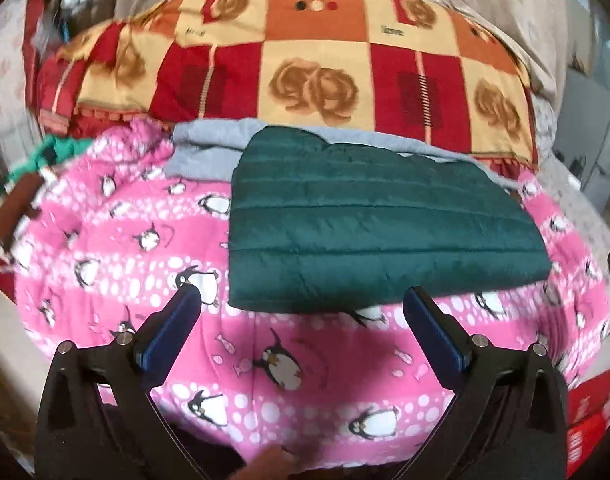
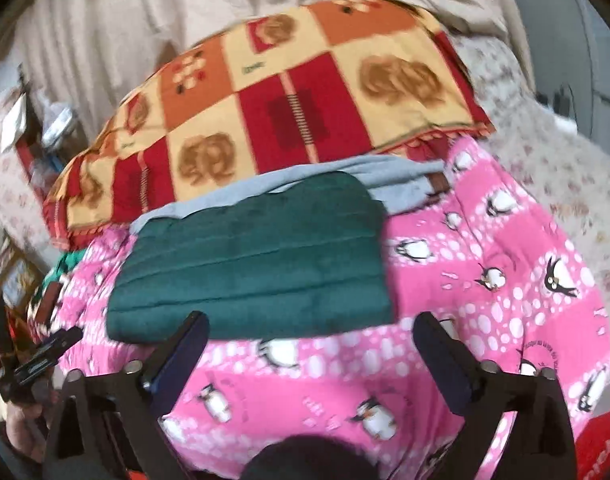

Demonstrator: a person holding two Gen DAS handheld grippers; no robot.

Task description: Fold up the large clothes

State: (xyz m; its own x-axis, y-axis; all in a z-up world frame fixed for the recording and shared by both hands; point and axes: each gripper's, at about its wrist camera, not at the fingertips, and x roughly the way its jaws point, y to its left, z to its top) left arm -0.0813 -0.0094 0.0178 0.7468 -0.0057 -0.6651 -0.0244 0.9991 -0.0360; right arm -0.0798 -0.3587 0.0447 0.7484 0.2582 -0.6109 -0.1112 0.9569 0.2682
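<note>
Two hand-held grippers hover with fingers spread apart, holding nothing: the left hand-held gripper (image 1: 303, 294) and the right hand-held gripper (image 2: 311, 320). Just beyond both, the folded green quilted jacket (image 1: 369, 216) lies flat on a pink penguin blanket (image 1: 117, 264), its far edge overlapping a grey garment (image 1: 209, 148). Behind sits a red and orange checked quilt (image 1: 305, 60).

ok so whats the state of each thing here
green quilted jacket: folded flat, lying on the pink blanket
grey garment: folded, under the jacket
pink penguin blanket: spread out
left gripper: open, empty
right gripper: open, empty
</note>
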